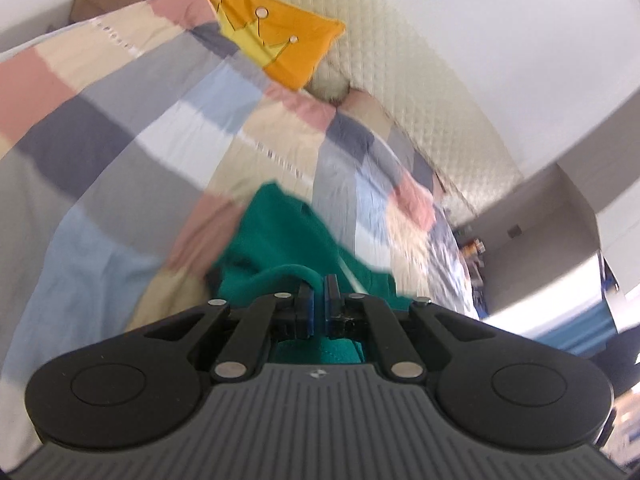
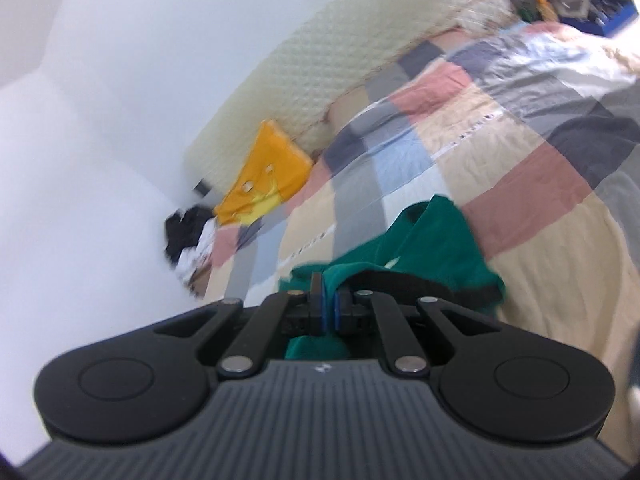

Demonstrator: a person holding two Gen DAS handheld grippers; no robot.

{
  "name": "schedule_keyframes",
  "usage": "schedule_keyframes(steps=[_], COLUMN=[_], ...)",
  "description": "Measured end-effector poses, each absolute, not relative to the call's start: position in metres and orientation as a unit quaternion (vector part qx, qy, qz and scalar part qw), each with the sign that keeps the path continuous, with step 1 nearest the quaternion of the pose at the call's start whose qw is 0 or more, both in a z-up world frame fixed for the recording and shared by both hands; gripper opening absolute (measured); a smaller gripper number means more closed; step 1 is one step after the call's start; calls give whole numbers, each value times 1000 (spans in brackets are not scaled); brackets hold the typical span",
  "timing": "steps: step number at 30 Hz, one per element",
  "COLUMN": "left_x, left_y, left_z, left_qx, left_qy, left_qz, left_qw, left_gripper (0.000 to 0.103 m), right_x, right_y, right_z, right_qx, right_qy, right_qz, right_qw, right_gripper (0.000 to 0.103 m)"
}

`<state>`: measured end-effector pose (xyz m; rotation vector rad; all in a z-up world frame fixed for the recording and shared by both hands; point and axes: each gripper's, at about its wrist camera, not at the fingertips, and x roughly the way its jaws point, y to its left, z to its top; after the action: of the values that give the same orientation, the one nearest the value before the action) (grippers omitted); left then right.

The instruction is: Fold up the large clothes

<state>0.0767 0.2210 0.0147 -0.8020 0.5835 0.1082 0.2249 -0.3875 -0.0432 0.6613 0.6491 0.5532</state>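
I have both grippers pinching the dark green knit garment (image 1: 280,236): left gripper (image 1: 319,294) and right gripper (image 2: 327,298) each pressed together on an edge. The cloth hangs forward from the fingers over the pastel patchwork quilt (image 1: 120,120), so I judge neither hand nearer.

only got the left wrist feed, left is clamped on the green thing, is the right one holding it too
Observer: Yes, the right gripper is shut on the green garment, cloth pinched between its blue pads.
Operator: anything black on it? see only green here
Observer: A black band runs along the garment's edge just past the right gripper.
Operator: whats beyond the orange pillow
Observer: A dark and white pile of clothes lies past the orange pillow, against the wall.
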Motion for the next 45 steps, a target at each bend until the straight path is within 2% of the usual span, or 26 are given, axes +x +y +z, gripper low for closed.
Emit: schedule_keyframes(steps=[9, 17, 21, 25, 32, 34, 35, 36, 37, 38, 39, 40, 45], left_x=[257, 387, 423, 443, 438, 429, 423, 416, 409, 401, 392, 384, 335], left_y=[253, 274, 283, 285, 280, 282, 284, 285, 286, 286, 285, 283, 263], left_z=[-7, -104, -162, -195, -186, -174, -167, -160, -152, -144, -136, -128, -97], left_qx=[-369, -338, -331, -312, -282, -293, -305, -315, -319, -320, -323, -325, -325], left_qy=[298, 348, 380, 402, 410, 410, 406, 398, 389, 381, 371, 363, 307], left_qz=[145, 191, 202, 197, 159, 142, 130, 119, 116, 117, 115, 112, 117], left_qw=[868, 853, 839, 838, 853, 852, 852, 853, 856, 859, 863, 866, 887], left_gripper=[5, 5, 6, 6, 7, 24, 44, 57, 59, 61, 62, 63, 68], right_x=[361, 454, 478, 487, 483, 478, 473, 470, 465, 459, 454, 448, 409], right_y=[-345, -322, -315, -317, -316, -315, -315, -316, -317, -319, -321, -323, -335], right_z=[-74, -152, -201, -233, -221, -211, -204, -199, -194, -190, -186, -181, -153], right_qx=[339, 336, 333, 344, 354, 346, 343, 342, 344, 350, 355, 357, 357], right_qy=[342, 385, 412, 420, 429, 424, 420, 419, 416, 411, 404, 396, 352], right_qz=[171, 115, 99, 103, 104, 109, 112, 114, 116, 120, 124, 129, 156], right_qw=[859, 852, 842, 833, 824, 830, 833, 834, 834, 833, 834, 836, 851], right_gripper=[7, 7, 7, 7, 10, 11, 12, 14, 21, 40, 53, 74, 76])
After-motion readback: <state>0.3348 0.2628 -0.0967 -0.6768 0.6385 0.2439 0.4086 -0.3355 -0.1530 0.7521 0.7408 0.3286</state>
